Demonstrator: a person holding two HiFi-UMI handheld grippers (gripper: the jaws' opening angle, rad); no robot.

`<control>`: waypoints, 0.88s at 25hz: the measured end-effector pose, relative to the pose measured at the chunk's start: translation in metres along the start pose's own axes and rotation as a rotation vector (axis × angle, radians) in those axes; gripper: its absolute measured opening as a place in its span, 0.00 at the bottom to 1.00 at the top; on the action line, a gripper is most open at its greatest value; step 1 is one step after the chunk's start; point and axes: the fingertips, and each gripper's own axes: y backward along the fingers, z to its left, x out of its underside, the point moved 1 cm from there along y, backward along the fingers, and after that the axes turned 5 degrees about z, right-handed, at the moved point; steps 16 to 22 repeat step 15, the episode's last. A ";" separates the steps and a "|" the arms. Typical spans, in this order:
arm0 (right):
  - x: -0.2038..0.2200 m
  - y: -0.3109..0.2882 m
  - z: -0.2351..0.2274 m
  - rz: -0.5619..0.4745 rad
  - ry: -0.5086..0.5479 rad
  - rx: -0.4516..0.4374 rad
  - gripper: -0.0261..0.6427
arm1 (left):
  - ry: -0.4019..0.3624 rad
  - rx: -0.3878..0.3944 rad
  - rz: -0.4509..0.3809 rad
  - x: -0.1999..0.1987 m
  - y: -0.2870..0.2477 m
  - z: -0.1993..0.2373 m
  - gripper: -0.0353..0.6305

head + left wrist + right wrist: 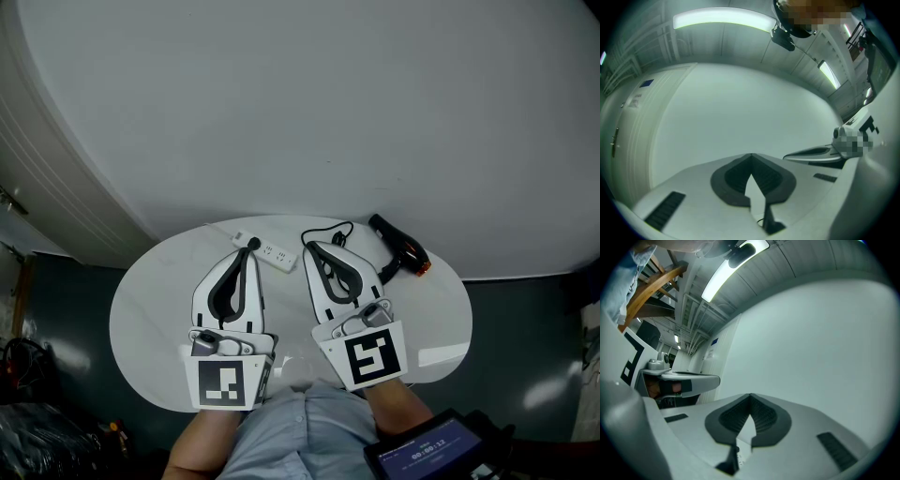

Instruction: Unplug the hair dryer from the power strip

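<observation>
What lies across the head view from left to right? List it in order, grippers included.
left gripper, jaws shut → white power strip → right gripper, jaws shut → black hair dryer

A black hair dryer (401, 250) and white power strip (269, 250) lie on a table (150, 319).

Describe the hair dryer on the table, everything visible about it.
The hair dryer is black, seemingly plastic, with an orange end. It lies on its side at the far right of the white oval table, with a shorter part, likely the handle, branching off the barrel. A thin black cord loops between it and the white power strip; whether it is plugged in is too small to tell. Neither gripper touches it.
</observation>
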 end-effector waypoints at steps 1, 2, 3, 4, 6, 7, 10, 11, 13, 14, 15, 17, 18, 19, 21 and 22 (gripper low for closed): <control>0.000 0.000 0.000 0.000 0.001 0.000 0.04 | 0.000 0.000 0.003 0.001 0.000 0.000 0.05; 0.000 0.000 0.000 0.001 0.001 0.001 0.04 | 0.002 -0.001 0.005 0.001 0.000 0.000 0.05; 0.001 0.000 0.000 0.002 0.001 0.001 0.04 | 0.004 -0.001 0.005 0.001 0.000 0.000 0.05; 0.001 0.001 0.000 0.004 0.001 0.001 0.04 | 0.004 0.000 0.002 0.001 0.000 -0.001 0.05; 0.002 0.001 0.000 0.005 0.001 0.002 0.04 | -0.024 0.008 -0.013 0.000 0.000 -0.001 0.05; 0.002 0.001 0.000 0.005 0.000 0.002 0.04 | -0.051 0.015 -0.023 -0.001 -0.001 0.000 0.05; 0.002 0.000 -0.001 0.003 0.001 0.004 0.04 | -0.079 0.025 -0.037 -0.002 -0.001 0.000 0.05; 0.002 0.001 -0.001 0.002 0.001 0.004 0.04 | -0.076 0.026 -0.037 -0.002 -0.002 0.000 0.05; 0.003 0.001 -0.001 0.002 0.000 0.005 0.04 | -0.055 0.023 -0.030 -0.001 -0.002 -0.002 0.05; 0.003 0.001 -0.001 0.002 0.000 0.006 0.04 | -0.034 0.020 -0.022 -0.001 -0.002 -0.003 0.05; 0.003 0.002 -0.001 0.002 0.000 0.006 0.04 | -0.012 0.016 -0.014 0.000 -0.002 -0.003 0.05; 0.003 0.002 -0.001 0.002 0.000 0.006 0.04 | -0.012 0.016 -0.014 0.000 -0.002 -0.003 0.05; 0.003 0.002 -0.001 0.002 0.000 0.006 0.04 | -0.012 0.016 -0.014 0.000 -0.002 -0.003 0.05; 0.003 0.002 -0.001 0.002 0.000 0.006 0.04 | -0.012 0.016 -0.014 0.000 -0.002 -0.003 0.05; 0.003 0.002 -0.001 0.002 0.000 0.006 0.04 | -0.012 0.016 -0.014 0.000 -0.002 -0.003 0.05; 0.003 0.002 -0.001 0.002 0.000 0.006 0.04 | -0.012 0.016 -0.014 0.000 -0.002 -0.003 0.05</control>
